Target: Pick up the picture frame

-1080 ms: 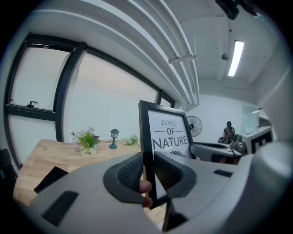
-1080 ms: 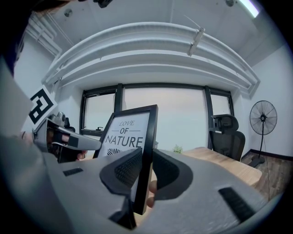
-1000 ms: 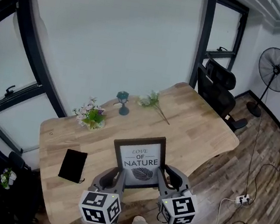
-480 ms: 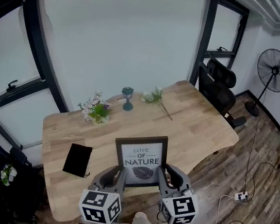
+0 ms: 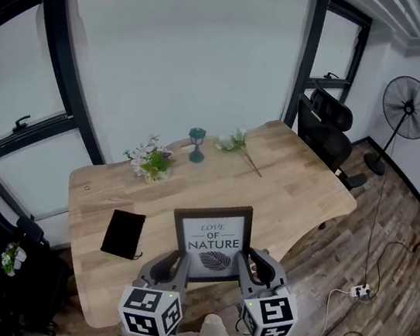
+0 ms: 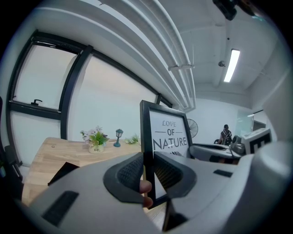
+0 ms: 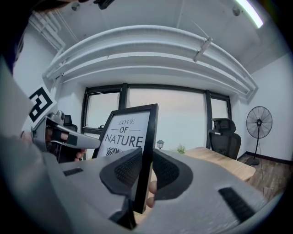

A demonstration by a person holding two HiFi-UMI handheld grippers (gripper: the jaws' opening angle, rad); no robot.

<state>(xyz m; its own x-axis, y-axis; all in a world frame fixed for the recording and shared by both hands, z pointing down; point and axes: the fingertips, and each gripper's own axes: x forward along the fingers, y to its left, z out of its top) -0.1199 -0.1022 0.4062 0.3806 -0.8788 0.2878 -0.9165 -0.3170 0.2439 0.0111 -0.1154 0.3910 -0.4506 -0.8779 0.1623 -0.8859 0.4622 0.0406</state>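
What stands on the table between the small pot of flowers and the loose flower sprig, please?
A small teal lantern ornament stands between the pot of flowers and the flower sprig, clearest in the head view.

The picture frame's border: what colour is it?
Black, around a white print. The picture frame shows best in the head view.

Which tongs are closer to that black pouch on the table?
Left. The left tongs grip the picture frame on the side toward the black pouch; right tongs grip its far side.
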